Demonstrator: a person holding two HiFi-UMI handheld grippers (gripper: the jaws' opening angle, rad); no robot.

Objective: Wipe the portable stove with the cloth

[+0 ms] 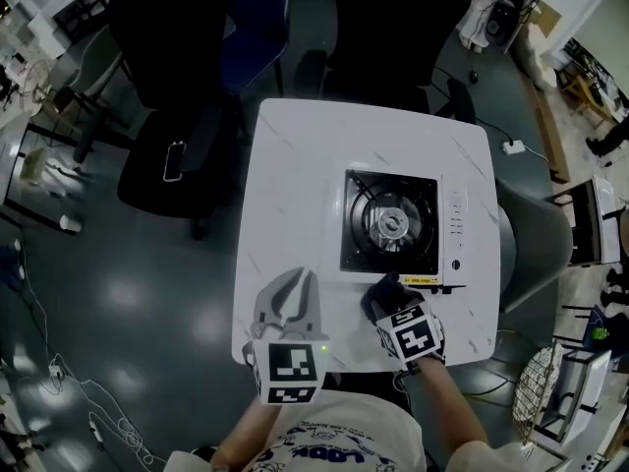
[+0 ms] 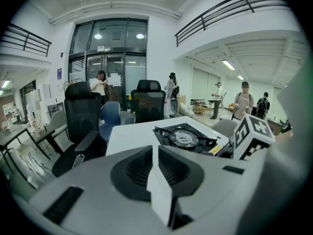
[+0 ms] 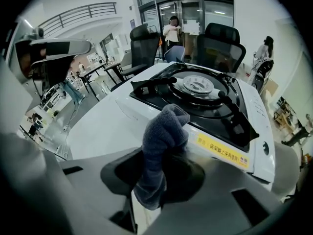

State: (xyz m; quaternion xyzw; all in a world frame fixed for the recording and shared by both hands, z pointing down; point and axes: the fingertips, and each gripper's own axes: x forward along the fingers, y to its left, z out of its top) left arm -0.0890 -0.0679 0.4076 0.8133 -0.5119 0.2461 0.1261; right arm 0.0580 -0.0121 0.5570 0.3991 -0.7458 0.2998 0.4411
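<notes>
A: Lower left of the head view first. Left gripper?
B: Left gripper (image 1: 298, 285), jaws closed on each other, nothing between them in its own view. It hovers over the near left part of the white table (image 1: 295, 165), well apart from the stove. Idle.
A: Moving right?
B: Right gripper (image 3: 159, 166), jaws clamped on the cloth (image 3: 164, 131). It's a dark grey bunched wad sticking up and forward out of the jaws. In the head view it's lower centre, at the near edge of the portable stove (image 1: 359, 249).
A: Cloth on the stove yet?
B: Tip looks just beside or touching the front edge by the yellow label (image 3: 222, 151). Can't confirm contact at this angle.
A: Stove itself?
B: Right of centre on the table, black top with round burner (image 1: 391, 224), white control strip (image 1: 456, 222) on its right side.
A: Step?
B: I'd call it the start of wiping: cloth gripped, at the front rim, top not yet wiped.
A: Next?
B: Probably press the cloth down onto the black top and sweep across, working round the pan supports (image 3: 234, 112) without snagging. The left gripper could steady the stove body.
</notes>
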